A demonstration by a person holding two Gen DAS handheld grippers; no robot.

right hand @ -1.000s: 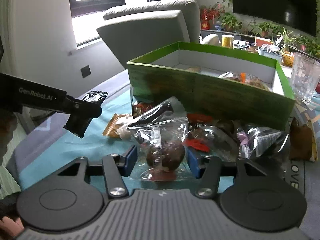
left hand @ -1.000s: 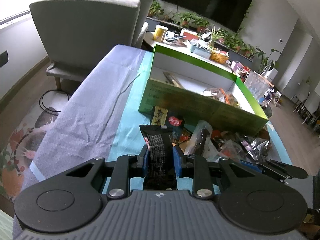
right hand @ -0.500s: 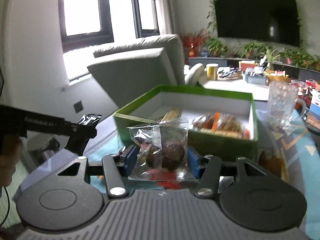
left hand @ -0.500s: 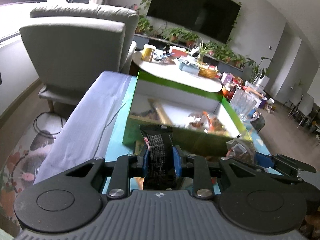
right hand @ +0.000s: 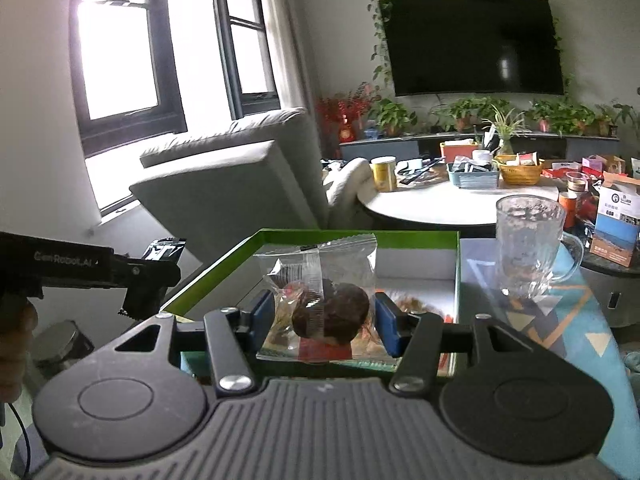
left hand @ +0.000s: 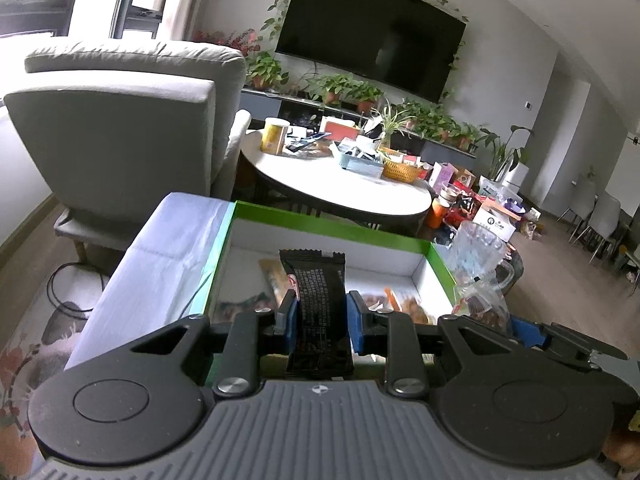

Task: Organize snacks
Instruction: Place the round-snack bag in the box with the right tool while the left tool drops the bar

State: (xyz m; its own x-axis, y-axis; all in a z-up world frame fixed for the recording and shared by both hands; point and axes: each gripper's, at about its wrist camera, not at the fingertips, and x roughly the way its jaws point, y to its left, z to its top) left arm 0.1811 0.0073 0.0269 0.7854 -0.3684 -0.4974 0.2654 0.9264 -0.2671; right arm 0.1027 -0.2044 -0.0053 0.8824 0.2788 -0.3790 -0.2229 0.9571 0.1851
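My left gripper is shut on a black snack bar wrapper that stands upright between its blue pads. It hangs over the near wall of the green box, whose white floor holds several snacks. My right gripper is shut on a clear packet with a brown pastry inside, also above the green box. In the right wrist view the left gripper shows at the left, held by a hand. The right gripper's fingertips show at the right edge of the left wrist view.
A glass mug stands just right of the box on the patterned cloth. A grey armchair sits behind the table's left end. A round white table crowded with items lies beyond the box.
Both grippers rose from the snack pile and moved forward, each keeping its snack. They now hang over the green box, whose inside shows from above.
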